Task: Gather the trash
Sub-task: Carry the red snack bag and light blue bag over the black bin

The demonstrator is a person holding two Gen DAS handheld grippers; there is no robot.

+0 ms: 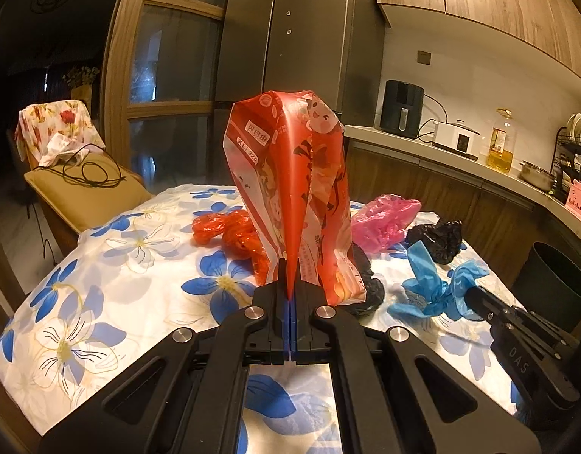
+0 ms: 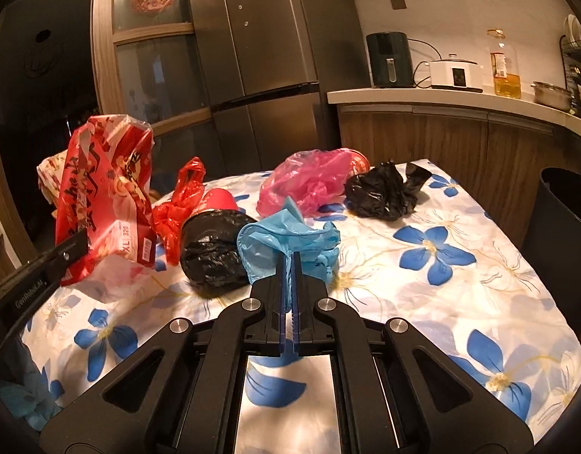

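A: Trash is what we collect, so first the left wrist view. The left gripper (image 1: pixel 290 291) is clenched on the folded edge of the red printed bag (image 1: pixel 290 196), and the bag stands up from the jaws, above the flowered tablecloth (image 1: pixel 131 265).

B: And relative to this red printed bag, where is the rest?

A: Behind it to the left lies a crumpled orange-red bag (image 1: pixel 230 232). To its right are the pink bag (image 1: pixel 385 219) and, beyond that, a small black bag (image 1: pixel 438 238). The blue bag (image 1: pixel 438 287) is near its right side, pinched by the right gripper (image 1: pixel 476 299).

B: Now the right wrist view?

A: The right gripper (image 2: pixel 291 265) is closed on the blue bag (image 2: pixel 286 242), which touches a big black bag (image 2: pixel 211 249). The red printed bag (image 2: pixel 105 193) is far to the left of it. The dark bin (image 2: pixel 563 227) stands beside the table, on the opposite side from the red printed bag.

B: How to do this step well?

A: I think both grips should be kept firm, because thin plastic slips easily. Lift each bag free of its neighbours before carrying it toward the bin, so nothing is dragged along.
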